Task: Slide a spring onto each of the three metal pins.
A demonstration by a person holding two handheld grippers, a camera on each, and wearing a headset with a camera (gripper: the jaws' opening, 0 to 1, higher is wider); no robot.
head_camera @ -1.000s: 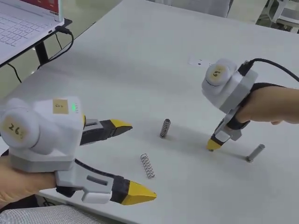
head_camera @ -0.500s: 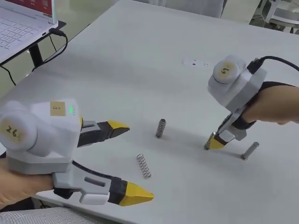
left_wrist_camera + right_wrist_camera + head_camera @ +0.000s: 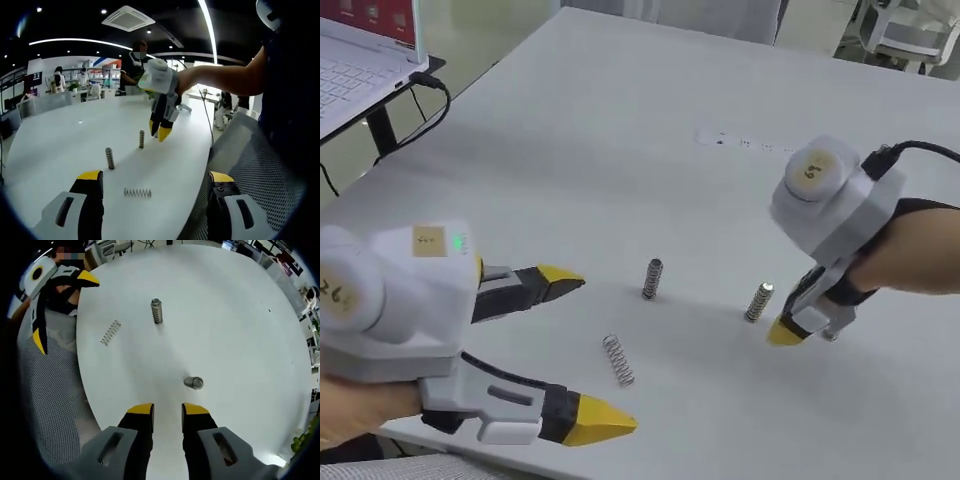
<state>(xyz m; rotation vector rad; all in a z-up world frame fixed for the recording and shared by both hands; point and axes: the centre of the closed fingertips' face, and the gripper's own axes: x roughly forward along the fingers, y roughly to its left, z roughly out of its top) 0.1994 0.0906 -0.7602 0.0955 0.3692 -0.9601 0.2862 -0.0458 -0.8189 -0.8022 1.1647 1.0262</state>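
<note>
Left gripper [image 3: 590,352] gapes wide near a loose spring [image 3: 617,360]; right gripper [image 3: 787,332], narrowly parted and empty, points down just beside a sprung pin [image 3: 758,300]; a second sprung pin [image 3: 652,279] stands apart.

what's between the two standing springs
Nothing: in the head view bare table runs from the central spring to the second spring by the right gripper.

**Left wide open, right barely parted**

We hold our left gripper [image 3: 582,352] near and to the left, roughly level, its jaws spread wide with nothing between them. Our right gripper [image 3: 787,332] is on the right, tipped steeply down, its jaws a narrow gap apart and empty. Our right hand [image 3: 910,258] grips it from behind.
</note>
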